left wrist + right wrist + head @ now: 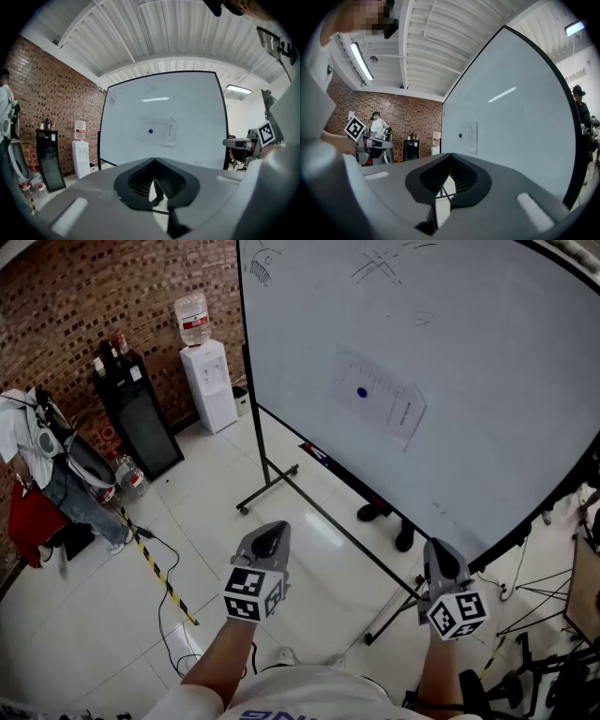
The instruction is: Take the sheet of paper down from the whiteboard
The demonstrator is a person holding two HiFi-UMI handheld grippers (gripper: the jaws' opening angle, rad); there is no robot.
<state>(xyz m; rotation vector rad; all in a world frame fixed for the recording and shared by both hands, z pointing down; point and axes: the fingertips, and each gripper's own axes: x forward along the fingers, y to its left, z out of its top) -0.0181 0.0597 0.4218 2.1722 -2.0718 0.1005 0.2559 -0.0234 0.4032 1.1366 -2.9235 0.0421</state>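
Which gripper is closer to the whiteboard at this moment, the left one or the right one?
Right. The right gripper sits close beside the whiteboard, which fills its view's right side; the left gripper faces it from further back.

Industrial-style office or lab workspace. Ahead of the fingers of the left gripper: a free-standing whiteboard on a white tiled floor. Left of the fingers and farther off: brick wall, water dispenser, black cabinet. Overhead: ribbed metal ceiling with tube light.
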